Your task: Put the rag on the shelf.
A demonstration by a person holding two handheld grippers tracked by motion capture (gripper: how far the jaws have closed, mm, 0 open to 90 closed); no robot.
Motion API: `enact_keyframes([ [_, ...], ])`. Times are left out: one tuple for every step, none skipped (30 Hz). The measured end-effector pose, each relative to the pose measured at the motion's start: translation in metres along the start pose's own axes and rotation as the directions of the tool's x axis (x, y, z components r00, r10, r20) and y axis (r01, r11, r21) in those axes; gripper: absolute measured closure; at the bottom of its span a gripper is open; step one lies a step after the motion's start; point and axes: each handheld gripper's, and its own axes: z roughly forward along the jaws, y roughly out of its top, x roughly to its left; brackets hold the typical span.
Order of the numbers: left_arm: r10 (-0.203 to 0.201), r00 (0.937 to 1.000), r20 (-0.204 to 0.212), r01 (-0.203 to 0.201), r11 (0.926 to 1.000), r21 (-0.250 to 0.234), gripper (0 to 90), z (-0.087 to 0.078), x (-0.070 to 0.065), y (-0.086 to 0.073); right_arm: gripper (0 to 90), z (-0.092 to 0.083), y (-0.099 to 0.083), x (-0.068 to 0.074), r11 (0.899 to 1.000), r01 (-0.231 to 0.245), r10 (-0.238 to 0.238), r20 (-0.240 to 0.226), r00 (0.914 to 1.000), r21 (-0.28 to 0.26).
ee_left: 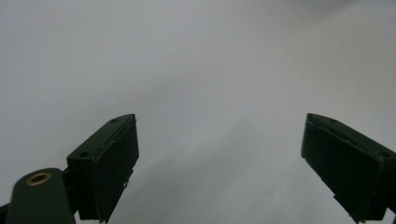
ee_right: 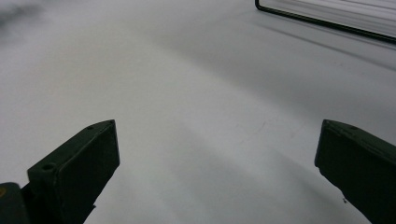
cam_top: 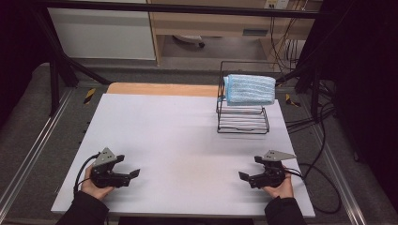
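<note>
A folded light-blue towel (cam_top: 249, 89) lies on top of a black wire rack (cam_top: 242, 121) at the far right of the white table (cam_top: 178, 140). My left gripper (cam_top: 131, 175) rests near the front left edge, held in a hand, jaws wide apart with nothing between them; the left gripper view has it (ee_left: 219, 158) over bare white surface. My right gripper (cam_top: 244, 177) sits near the front right edge, also open and empty, and in the right gripper view it (ee_right: 217, 168) points over the table with the rack's base wire (ee_right: 327, 21) at the top right.
Cables (cam_top: 324, 187) trail off the right side of the table. A wooden strip (cam_top: 162, 89) runs along the far edge, with a desk (cam_top: 211, 23) and dark frame bars (cam_top: 61, 61) beyond. Broad bare tabletop lies between the grippers and the rack.
</note>
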Motion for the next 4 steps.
enact_keyframes([
  [-0.001, 1.0000, -0.001, 0.001, 1.0000, -0.002, 11.2, -0.0001, 0.0000, 0.0000, 0.6, -0.0001, 0.0000, 0.0002, 1.000, 0.000, 0.000, -0.002, 1.0000, -0.003],
  [-0.003, 1.0000, -0.001, 0.003, 1.0000, -0.003, 11.2, 0.0000, 0.0003, 0.0000, 0.6, -0.0004, 0.0003, 0.0003, 1.000, -0.005, 0.005, -0.006, 1.0000, -0.009],
  [-0.003, 1.0000, -0.003, 0.003, 1.0000, 0.000, 11.2, 0.0003, 0.0004, 0.0000, 0.6, -0.0008, 0.0006, 0.0003, 1.000, -0.007, 0.007, -0.008, 0.9999, -0.015],
  [-0.002, 1.0000, -0.006, 0.002, 1.0000, 0.001, 11.2, 0.0005, 0.0004, 0.0000, 0.6, -0.0013, 0.0005, 0.0003, 1.000, -0.010, 0.009, -0.007, 0.9999, -0.017],
])
